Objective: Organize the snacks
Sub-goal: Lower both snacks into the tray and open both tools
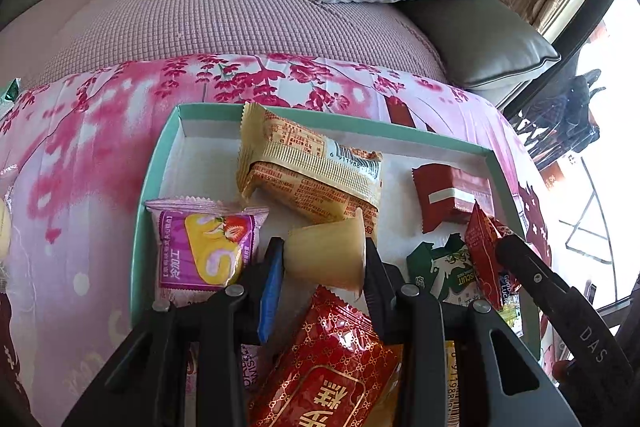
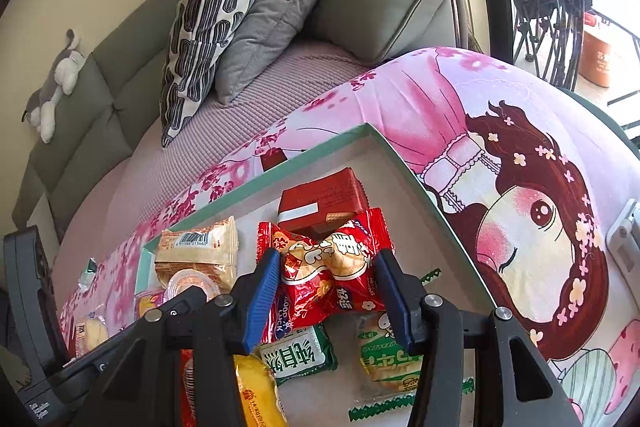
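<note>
Left gripper point(image 1: 325, 259) fingers clamping a pale jelly cup point(image 1: 326, 254), right gripper point(image 2: 328, 289) fingers pinching a red snack packet point(image 2: 326, 267), both over a teal-rimmed tray point(image 1: 154, 171) of snacks

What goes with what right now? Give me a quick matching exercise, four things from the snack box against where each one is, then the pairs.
Things:
1. jelly cup
2. red crinkly snack bag
3. purple strawberry cake pack
4. dark red wrapped box

Places:
A. lying at the tray's left wall
B. between the right gripper's fingers
C. near the tray's far right corner
D. between the left gripper's fingers

Pairs: 1-D, 2-B, 3-A, 4-C
</note>
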Demonstrator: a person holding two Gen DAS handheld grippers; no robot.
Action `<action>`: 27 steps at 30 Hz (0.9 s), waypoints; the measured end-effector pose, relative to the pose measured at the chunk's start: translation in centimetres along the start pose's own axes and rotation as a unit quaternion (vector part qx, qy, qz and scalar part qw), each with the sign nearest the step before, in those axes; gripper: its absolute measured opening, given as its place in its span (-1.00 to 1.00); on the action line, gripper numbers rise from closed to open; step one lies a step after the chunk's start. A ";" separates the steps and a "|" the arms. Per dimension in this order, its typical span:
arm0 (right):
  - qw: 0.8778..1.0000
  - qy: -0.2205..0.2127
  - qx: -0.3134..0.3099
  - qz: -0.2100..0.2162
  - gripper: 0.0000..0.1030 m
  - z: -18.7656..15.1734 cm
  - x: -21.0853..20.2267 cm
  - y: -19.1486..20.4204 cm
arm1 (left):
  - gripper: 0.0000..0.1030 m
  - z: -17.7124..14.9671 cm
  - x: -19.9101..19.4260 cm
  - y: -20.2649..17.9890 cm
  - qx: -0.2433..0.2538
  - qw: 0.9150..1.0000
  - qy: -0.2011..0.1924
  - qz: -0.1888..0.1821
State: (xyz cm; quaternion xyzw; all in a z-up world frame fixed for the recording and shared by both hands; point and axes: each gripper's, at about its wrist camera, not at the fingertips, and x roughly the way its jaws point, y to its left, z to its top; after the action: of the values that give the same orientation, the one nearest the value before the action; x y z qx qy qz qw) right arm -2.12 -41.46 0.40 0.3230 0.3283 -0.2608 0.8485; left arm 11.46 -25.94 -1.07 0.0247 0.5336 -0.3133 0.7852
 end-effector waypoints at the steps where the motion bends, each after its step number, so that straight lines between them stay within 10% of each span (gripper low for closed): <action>1: 1.000 0.000 -0.001 -0.001 0.03 0.0 0.0 0.0 | -0.25 0.0 -0.1 0.0 0.000 1.000 -0.001 -0.001; 6: 1.000 0.009 -0.007 -0.009 0.31 -0.1 -0.2 0.3 | 0.06 0.0 -1.8 -0.4 0.006 1.000 -0.011 -0.008; 27: 0.998 0.017 -0.045 -0.028 0.33 -2.5 -5.2 2.6 | 0.15 -5.0 -7.4 1.9 0.013 0.999 -0.041 0.020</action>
State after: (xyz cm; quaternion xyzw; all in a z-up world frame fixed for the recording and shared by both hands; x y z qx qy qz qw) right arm -4.83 -36.74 3.69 0.2797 0.3632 -0.2641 0.8486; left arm 6.55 -19.10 2.56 0.0330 0.4966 -0.3047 0.8121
